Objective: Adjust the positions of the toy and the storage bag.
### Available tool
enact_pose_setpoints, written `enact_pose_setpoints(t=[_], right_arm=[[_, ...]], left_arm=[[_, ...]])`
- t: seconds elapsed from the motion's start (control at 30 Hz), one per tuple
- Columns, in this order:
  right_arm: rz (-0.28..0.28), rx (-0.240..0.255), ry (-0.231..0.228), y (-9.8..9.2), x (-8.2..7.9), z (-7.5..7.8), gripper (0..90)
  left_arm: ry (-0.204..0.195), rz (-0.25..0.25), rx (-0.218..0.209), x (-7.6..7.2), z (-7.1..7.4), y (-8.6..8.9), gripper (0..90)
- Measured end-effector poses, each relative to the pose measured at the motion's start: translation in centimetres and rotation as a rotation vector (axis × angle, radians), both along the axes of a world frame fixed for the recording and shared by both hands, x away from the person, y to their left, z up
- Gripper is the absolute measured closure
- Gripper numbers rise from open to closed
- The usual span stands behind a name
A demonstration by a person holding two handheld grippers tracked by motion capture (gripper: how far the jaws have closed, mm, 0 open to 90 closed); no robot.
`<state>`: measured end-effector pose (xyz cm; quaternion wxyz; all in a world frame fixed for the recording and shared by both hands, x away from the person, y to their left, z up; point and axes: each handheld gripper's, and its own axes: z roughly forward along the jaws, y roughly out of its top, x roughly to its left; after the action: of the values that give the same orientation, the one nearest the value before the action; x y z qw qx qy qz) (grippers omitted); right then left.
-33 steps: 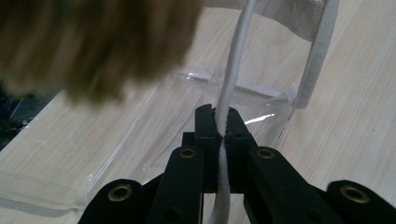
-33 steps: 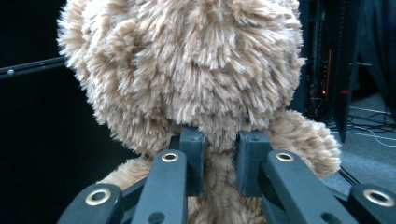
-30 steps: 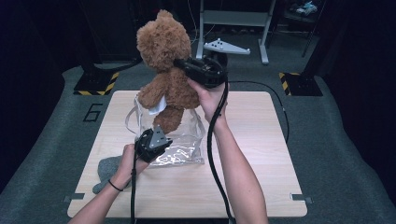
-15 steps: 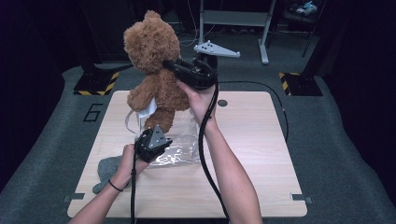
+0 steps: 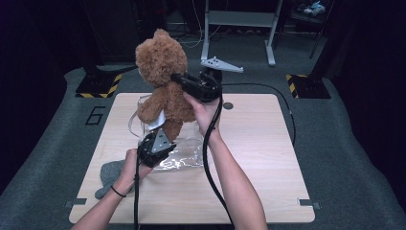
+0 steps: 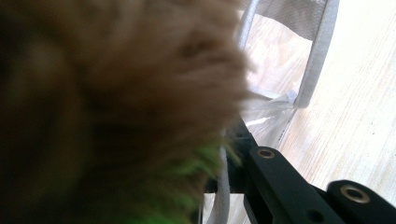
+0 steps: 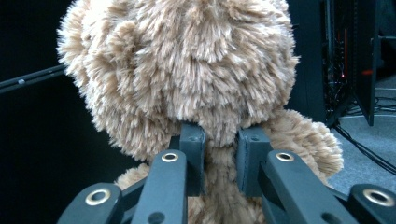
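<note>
A brown teddy bear hangs upright over the wooden table. My right gripper is shut on its neck from behind, and the pads press into the fur below the head. A clear plastic bag with a white rim lies under the bear. My left gripper is shut on that rim and holds the bag's mouth up. The bear's legs are at the mouth, right by the left gripper. Blurred fur hides one left jaw.
A grey cloth lies at the table's front left, beside the left hand. Behind the table stand a white metal frame and two yellow-and-black striped bases on the dark floor mat. The cable of the right gripper loops over the table's right side.
The right gripper has brought the bear down and slightly right, so its legs now reach the bag's mouth. The left gripper and the bag have stayed put.
</note>
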<state>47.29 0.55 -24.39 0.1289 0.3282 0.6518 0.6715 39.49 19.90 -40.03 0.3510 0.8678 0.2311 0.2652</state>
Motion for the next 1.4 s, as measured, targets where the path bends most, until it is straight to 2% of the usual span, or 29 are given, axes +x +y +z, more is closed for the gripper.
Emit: enact_pose_setpoints(t=[0.03,0.07,0.17,0.23,0.3,0.57,0.83,0.93,1.07,1.13,1.4], right_arm=[[0.001,-0.002,0.0,0.2,0.0,-0.2,76.2],[0.004,-0.008,-0.004,0.4,0.0,-0.5,76.2],[-0.004,-0.028,0.001,1.0,0.0,-1.2,76.2],[-0.016,-0.034,0.023,1.2,0.2,-2.0,76.2],[-0.022,-0.036,0.035,1.1,0.3,-2.7,76.2],[-0.04,-0.073,0.075,0.3,0.4,-5.0,76.1],[-0.064,-0.098,0.089,-0.5,0.4,-5.8,76.1],[-0.075,-0.107,0.088,-0.7,0.5,-6.2,76.1],[-0.105,-0.121,0.103,-0.8,0.9,-6.9,76.1],[-0.119,-0.137,0.106,-0.7,0.9,-7.1,76.1],[-0.203,-0.194,0.094,-0.9,1.0,-7.4,76.2]], left_arm=[[-0.018,-0.008,0.016,0.1,0.1,0.1,87.4],[-0.021,-0.006,0.013,0.1,0.0,0.1,87.4],[-0.005,-0.001,0.005,0.0,0.0,0.0,87.4],[-0.001,0.002,-0.003,-0.1,-0.1,0.1,87.3],[0.003,0.006,-0.02,-0.1,-0.2,0.0,87.3],[0.0,0.012,-0.026,-0.1,-0.3,0.0,87.2],[0.003,0.015,-0.035,-0.1,-0.4,0.0,86.9],[0.005,0.014,-0.025,-0.1,-0.3,0.1,86.6],[0.009,0.008,-0.021,-0.1,-0.2,0.2,86.2],[0.015,0.01,-0.04,-0.1,-0.3,0.2,85.9],[0.036,0.021,-0.064,0.1,0.0,0.7,84.1]])
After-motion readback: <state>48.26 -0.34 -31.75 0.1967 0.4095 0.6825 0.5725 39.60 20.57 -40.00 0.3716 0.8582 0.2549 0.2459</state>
